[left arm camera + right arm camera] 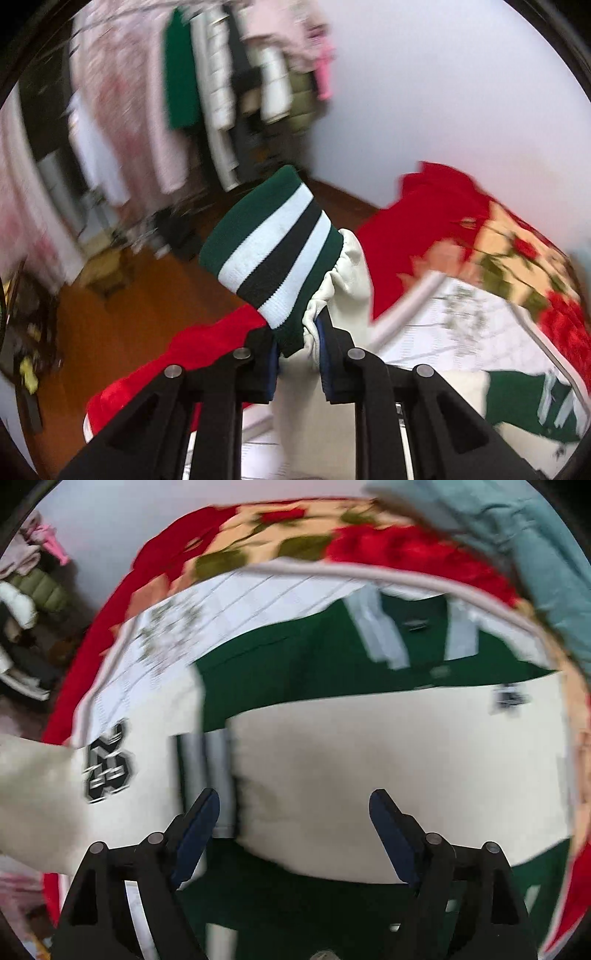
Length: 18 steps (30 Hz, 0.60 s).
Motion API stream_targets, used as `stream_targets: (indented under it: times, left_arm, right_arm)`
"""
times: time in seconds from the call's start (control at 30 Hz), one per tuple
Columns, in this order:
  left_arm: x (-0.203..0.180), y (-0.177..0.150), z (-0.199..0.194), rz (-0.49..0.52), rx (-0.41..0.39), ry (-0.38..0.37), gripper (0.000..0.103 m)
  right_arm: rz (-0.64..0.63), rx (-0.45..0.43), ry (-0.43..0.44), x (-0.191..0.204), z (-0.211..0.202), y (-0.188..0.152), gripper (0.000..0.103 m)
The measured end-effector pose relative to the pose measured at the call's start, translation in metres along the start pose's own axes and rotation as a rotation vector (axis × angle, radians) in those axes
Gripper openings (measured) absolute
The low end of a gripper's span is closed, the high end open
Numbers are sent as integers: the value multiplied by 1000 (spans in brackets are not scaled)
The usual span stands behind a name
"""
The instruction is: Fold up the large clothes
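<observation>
In the left wrist view, blurred clothes (177, 92) hang in a row at the far left above a brown floor (122, 317): pale pink, green, white and quilted pieces. A red blanket (192, 354) with a plush nap drapes below. At centre the left gripper (298, 354) pinches the sleeve (343, 280) of the jacket, its black fingers (334, 362) with blue pads pressed onto gathered cream fabric just below the cuff (273, 247). The cuff is ribbed knit, a tube banded dark green, white and black, standing tilted up from the jaws. To the right lies a quilted white sheet (461, 332) with a faint leaf print, edged by a floral cover (517, 251) of red roses on cream.

In the right wrist view, the cream sleeve (40, 794) runs in from the left, bearing a black-and-white letter patch (109, 762). The jacket (369, 768) lies flat on the sheet (229, 602), its body smooth cream with dark green panels and pale stripes near the collar (413, 627). The right gripper (295, 823) hovers over the cream body with its fingers (393, 834) spread wide, holding nothing. A teal cloth (535, 554) lies crumpled at the upper right.
</observation>
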State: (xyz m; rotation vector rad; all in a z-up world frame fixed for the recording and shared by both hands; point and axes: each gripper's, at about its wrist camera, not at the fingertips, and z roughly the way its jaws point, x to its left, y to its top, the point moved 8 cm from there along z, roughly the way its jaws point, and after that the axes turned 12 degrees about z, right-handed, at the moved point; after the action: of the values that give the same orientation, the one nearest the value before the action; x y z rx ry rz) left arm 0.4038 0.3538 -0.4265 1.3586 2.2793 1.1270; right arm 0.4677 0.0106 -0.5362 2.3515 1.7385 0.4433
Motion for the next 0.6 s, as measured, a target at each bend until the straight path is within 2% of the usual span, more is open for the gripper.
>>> stream_targets:
  times: [0.1,0.17,0.3,0.47,0.6]
  left_arm:
    - [-56,12,-25,97,-44,-70,13]
    - [-108,14,-47,179,-69,-135,13]
    - [-208,3,-80,269,-48,-300,13]
    - [-352,-41,-121,416,15,-491,13]
    - [-450,-97,-142,549,71,-582,13]
  right_arm:
    - [74,-12,-26,-49,-13,11,85]
    - [129,-12,-40,-83,-18,18,85]
    - [234,-21,-91,-174,-24,29,85]
    - [360,-15,-151,-295,-31,31,85]
    - [423,-10,-186,-371,-33,27,85]
